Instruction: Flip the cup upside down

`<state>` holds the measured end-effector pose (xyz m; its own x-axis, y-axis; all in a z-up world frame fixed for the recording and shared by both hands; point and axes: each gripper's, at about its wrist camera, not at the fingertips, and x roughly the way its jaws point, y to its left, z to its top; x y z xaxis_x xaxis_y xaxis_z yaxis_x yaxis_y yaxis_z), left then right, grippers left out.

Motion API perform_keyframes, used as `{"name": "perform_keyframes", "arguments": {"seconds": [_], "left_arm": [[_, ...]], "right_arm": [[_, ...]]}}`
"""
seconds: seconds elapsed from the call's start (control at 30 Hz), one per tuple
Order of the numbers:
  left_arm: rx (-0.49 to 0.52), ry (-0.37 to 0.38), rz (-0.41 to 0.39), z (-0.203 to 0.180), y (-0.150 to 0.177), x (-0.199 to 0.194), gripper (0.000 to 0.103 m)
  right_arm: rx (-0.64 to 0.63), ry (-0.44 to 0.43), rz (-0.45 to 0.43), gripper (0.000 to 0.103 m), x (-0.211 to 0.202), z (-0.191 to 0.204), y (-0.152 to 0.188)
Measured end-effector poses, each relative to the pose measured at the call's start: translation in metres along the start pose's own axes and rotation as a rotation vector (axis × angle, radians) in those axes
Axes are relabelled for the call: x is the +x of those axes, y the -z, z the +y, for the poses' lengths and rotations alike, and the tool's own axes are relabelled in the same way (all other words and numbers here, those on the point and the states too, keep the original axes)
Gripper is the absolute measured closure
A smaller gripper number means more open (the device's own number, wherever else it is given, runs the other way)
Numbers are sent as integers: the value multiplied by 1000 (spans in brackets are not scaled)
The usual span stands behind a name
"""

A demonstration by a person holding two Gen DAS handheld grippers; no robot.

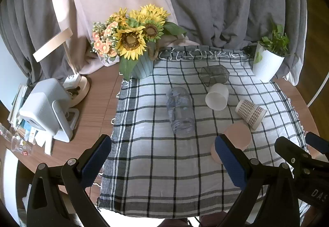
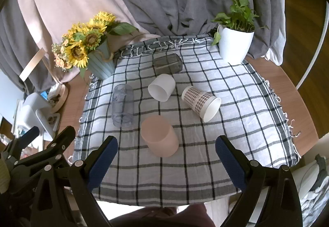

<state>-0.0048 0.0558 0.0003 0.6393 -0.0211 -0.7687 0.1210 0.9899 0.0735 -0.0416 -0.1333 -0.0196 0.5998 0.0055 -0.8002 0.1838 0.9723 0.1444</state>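
- Right claw (image 2: 166, 157): spread wide, empty, hovering above the cloth (image 2: 236, 83).
- Left claw (image 1: 163, 157): likewise spread, empty.
- Pink cup (image 2: 159, 138): on its side just ahead of the right claw; likely light, stiff, smooth plastic; best pinched across the wall mid-body.

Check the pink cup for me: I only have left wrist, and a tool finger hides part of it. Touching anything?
Observer: No. In right wrist the pink cup sits apart from the clear tumbler and the checked cup.
Operator: Right tool?
Observer: The right tool is open, gripping nothing.
Operator: Checked cup's inside?
Observer: It lies on its side; the white inside shows and looks empty.
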Motion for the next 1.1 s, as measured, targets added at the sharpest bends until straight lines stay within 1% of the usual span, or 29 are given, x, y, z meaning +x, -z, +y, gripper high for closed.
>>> {"name": "perform_keyframes", "arguments": {"seconds": [1.1], "left_arm": [[4,4,-1,0,2,-3,0]], "right_arm": [[0,-2,-6,7,-5,0,5]]}}
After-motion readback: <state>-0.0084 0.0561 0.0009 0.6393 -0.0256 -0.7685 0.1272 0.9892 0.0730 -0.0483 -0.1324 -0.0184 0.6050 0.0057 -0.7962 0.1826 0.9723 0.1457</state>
